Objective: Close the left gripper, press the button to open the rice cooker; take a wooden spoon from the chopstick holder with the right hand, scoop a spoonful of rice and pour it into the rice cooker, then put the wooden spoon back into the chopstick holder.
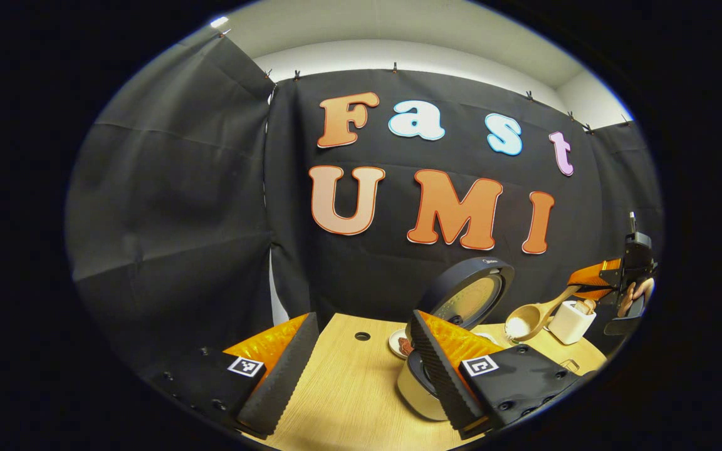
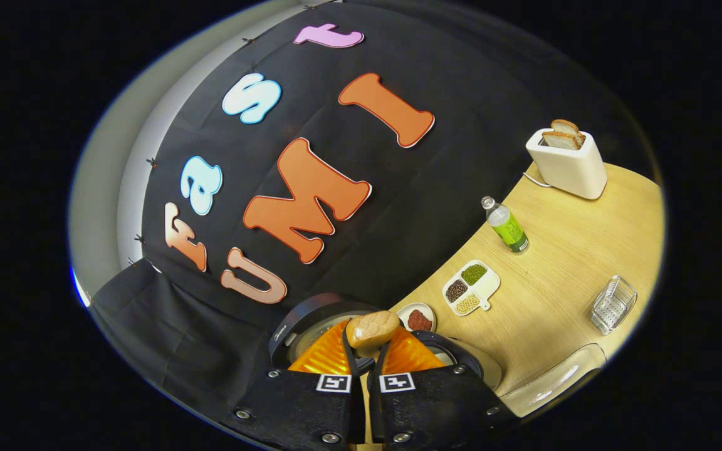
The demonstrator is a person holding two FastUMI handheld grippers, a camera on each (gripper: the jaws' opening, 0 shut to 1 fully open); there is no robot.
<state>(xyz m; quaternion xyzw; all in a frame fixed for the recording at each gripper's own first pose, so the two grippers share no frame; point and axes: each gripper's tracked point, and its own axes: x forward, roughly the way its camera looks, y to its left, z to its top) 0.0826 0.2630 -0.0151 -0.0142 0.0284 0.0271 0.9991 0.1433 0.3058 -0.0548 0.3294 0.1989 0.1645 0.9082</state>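
2 fingers of the right gripper are clamped on the handle of the wooden spoon, with only a narrow gap between them; in the right gripper view the spoon sits at lower centre of the frame, just above the open rice cooker. In the left gripper view the spoon hangs at right, bowl tilted, white rice in it, near a white toaster. The spoon looks light, stiff and smooth, pale wood with a rounded bowl; a hold well back on the handle, as now, seems best, and loose grains would likely spill if tipped early. The left gripper stands wide open and holds nothing, low over the tabletop beside the cooker's raised lid.
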